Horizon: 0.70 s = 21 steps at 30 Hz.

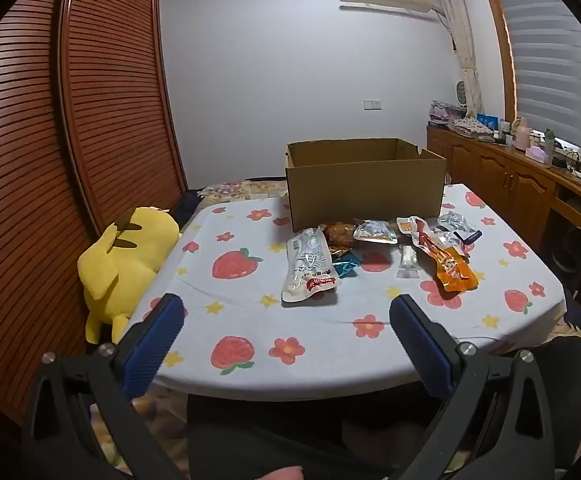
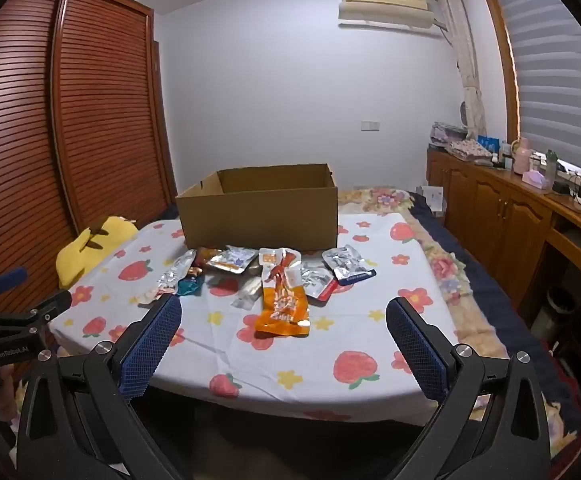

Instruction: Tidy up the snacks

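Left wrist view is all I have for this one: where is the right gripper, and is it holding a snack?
Observer: The right gripper is open with nothing between its fingers. The orange packet lies ahead of it on the table.
Operator: Can you see the left gripper from outside?
Observer: Yes, the left gripper shows at the left edge of the right wrist view, open, near the yellow plush.
Operator: What is off the table's right side?
Observer: A floral blanket lies along that side.
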### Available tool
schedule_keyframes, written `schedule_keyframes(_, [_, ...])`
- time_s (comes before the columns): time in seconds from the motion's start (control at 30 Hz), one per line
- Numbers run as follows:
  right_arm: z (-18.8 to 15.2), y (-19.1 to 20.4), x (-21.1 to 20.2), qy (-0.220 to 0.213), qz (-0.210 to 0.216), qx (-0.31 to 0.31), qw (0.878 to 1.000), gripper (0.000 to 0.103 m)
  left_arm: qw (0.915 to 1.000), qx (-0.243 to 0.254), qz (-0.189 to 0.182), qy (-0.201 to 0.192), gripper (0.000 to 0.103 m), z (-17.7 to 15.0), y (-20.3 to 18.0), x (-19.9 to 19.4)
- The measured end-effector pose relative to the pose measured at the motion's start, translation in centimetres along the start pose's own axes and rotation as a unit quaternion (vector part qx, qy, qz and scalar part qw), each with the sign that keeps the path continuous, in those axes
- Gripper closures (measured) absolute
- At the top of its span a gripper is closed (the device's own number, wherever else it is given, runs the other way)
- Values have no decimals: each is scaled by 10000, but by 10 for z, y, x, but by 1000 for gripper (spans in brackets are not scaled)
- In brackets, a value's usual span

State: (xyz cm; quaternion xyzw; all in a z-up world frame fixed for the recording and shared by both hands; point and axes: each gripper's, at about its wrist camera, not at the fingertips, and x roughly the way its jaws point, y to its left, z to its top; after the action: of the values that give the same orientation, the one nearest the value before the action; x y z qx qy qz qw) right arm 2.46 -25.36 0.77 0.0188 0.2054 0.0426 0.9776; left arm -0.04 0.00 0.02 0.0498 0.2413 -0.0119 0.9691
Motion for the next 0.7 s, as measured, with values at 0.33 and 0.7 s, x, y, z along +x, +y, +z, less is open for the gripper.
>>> schedule_keyframes(0.33, [-1,0,1,19,-9,3,10000,0,10000,-2,-14,-16,0,3,5,-1])
schedule_keyframes(0.7, [-3,-2,2,24,-18,19,10000,0,10000,-7,0,-37,0,3,5,-2])
